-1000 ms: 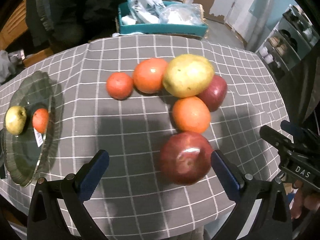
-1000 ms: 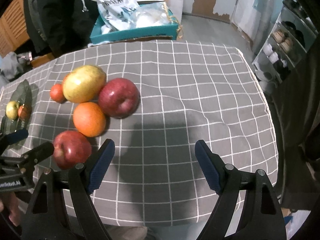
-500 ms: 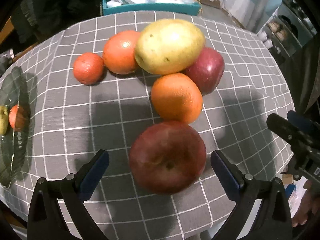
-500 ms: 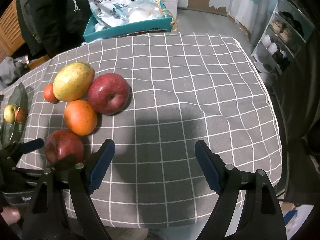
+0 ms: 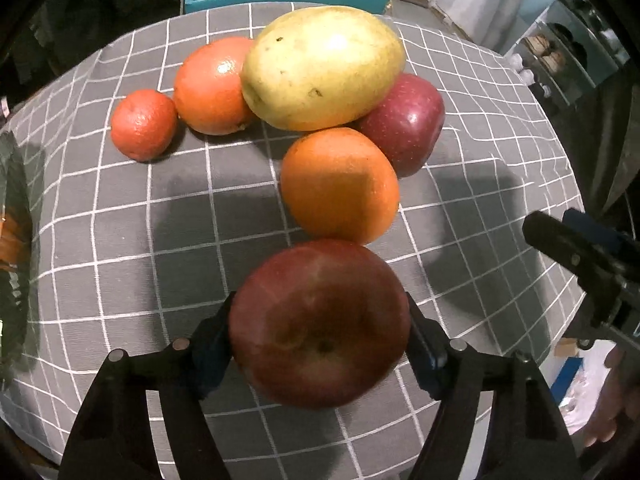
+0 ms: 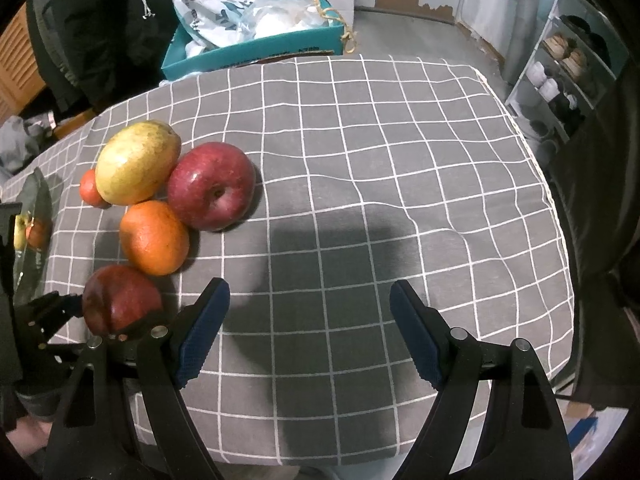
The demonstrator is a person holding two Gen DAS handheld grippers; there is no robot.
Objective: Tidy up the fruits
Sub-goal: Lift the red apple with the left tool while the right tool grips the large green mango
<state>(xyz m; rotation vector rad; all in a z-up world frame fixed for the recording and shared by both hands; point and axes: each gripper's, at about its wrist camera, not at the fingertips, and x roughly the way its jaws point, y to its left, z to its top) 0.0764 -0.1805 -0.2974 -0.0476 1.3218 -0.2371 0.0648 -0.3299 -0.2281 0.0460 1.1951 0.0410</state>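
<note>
Jaws of the left gripper (image 5: 320, 344) have just closed on the near-edge apple (image 5: 320, 332) — grasp secured, ready for the plate (image 6: 34, 240); right gripper (image 6: 308, 332) hangs wide open, empty.

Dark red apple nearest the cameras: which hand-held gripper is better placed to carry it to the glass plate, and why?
Left. The left hand-held gripper already clamps the dark red apple, and the glass plate lies on its side. The right hand-held gripper is open over bare cloth.

From the gripped apple (image 5: 320, 332), an orange (image 5: 340, 186) blocks 12 o'clock, touching it; bare tablecloth (image 5: 160, 220) lies open toward 10 o'clock.
</note>
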